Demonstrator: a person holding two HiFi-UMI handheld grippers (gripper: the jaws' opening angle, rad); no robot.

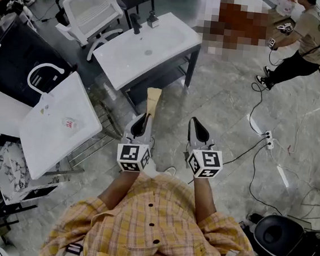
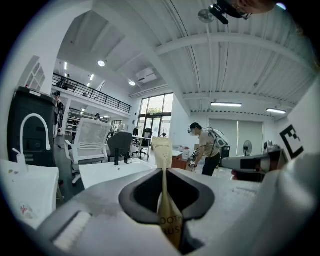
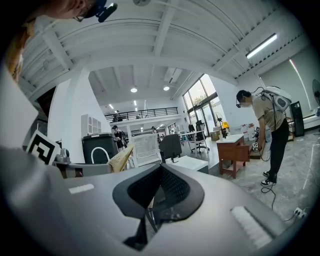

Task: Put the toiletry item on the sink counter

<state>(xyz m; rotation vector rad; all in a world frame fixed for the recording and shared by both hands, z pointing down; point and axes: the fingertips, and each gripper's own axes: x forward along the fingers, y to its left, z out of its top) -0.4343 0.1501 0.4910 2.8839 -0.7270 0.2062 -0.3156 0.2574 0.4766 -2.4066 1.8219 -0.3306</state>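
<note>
Underfoot, grey marble floor (image 1: 226, 97). Ahead, well apart from both grippers, white rectangular sink counter (image 1: 170, 35) with black faucet (image 1: 136, 22). Lower down, side by side: right gripper (image 1: 197, 128), jaws pressed together on nothing; left gripper (image 1: 142, 123), jaws nearly closed, pinching flat tan paper toothbrush packet (image 1: 152, 98) upright above floor, clear of counter.
</note>
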